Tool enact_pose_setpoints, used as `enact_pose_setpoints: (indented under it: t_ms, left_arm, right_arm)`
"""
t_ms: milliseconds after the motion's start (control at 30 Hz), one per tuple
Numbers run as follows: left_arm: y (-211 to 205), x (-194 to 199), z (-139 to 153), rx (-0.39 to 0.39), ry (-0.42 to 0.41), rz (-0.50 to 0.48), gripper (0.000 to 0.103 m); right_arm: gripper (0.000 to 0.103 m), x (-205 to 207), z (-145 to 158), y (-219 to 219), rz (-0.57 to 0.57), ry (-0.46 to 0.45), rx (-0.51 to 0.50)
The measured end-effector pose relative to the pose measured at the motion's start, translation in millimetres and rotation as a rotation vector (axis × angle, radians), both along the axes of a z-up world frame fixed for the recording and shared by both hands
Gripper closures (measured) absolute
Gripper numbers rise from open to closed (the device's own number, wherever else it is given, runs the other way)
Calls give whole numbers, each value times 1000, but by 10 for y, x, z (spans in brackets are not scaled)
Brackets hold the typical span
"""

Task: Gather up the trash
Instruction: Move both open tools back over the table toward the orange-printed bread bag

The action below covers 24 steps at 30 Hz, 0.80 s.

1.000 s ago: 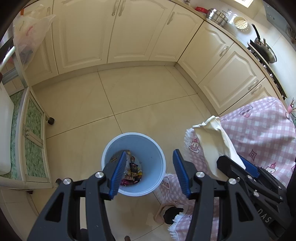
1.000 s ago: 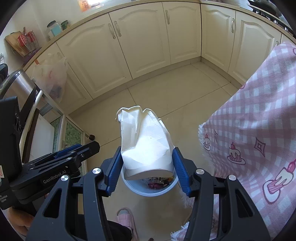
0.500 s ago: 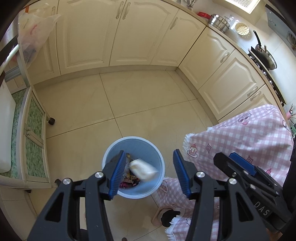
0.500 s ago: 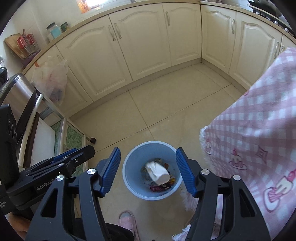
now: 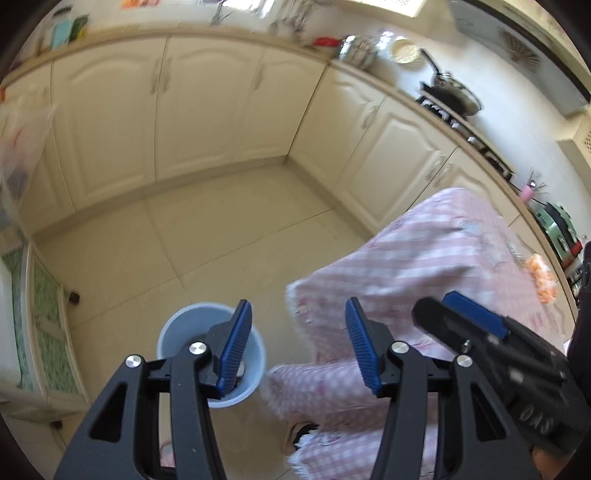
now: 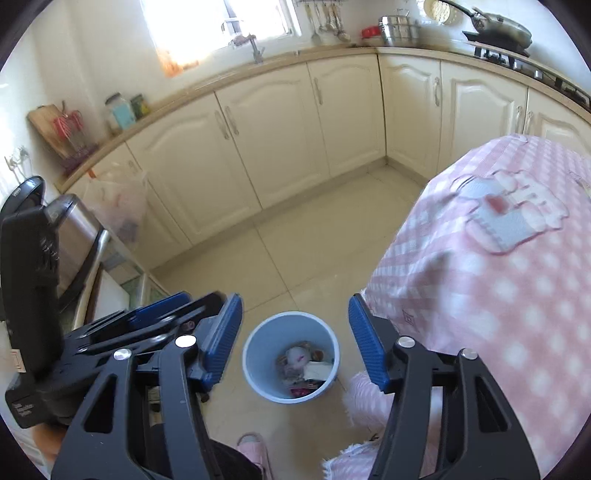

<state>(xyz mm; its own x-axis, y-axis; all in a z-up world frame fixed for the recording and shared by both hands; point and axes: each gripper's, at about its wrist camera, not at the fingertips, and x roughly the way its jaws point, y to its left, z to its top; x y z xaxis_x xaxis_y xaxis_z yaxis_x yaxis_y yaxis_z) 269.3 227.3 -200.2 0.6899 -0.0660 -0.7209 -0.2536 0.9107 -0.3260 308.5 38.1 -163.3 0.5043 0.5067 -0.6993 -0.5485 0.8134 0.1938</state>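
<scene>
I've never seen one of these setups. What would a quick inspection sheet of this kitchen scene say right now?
Surface: pale tiled floor, bare around the bin.
Job's things: blue bin on the floor, trash inside, a white crumpled piece on top.
Clutter: orange item on the pink checked tablecloth; pink slipper.
Tongs: left tongs open, empty; right tongs closing, nothing between them.
Cables: nothing seen.
Surroundings: cream cabinets, pan on the stove, window.
</scene>
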Motion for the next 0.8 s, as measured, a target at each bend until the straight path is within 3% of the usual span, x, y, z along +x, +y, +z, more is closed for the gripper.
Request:
enact_pose_setpoints:
  t_ms: [233,433,633,800]
  left_arm:
    - [-686,-81,678,68,-123,-92,44]
    - [-1487,135,1064,110,-170,-232,41]
    - [-2394,597,1175,139,-161,-378,38]
    - [-2946,1034,1044,140,-121,-455,38]
  right_arm:
    - [43,-206,651,-735,-72,-159,53]
    - [41,-109,915,-1594,-179,-239,24]
    - [40,154,957,-2451,-346,-272,-35]
    - [37,425,849,-3034,-448,-261,-75]
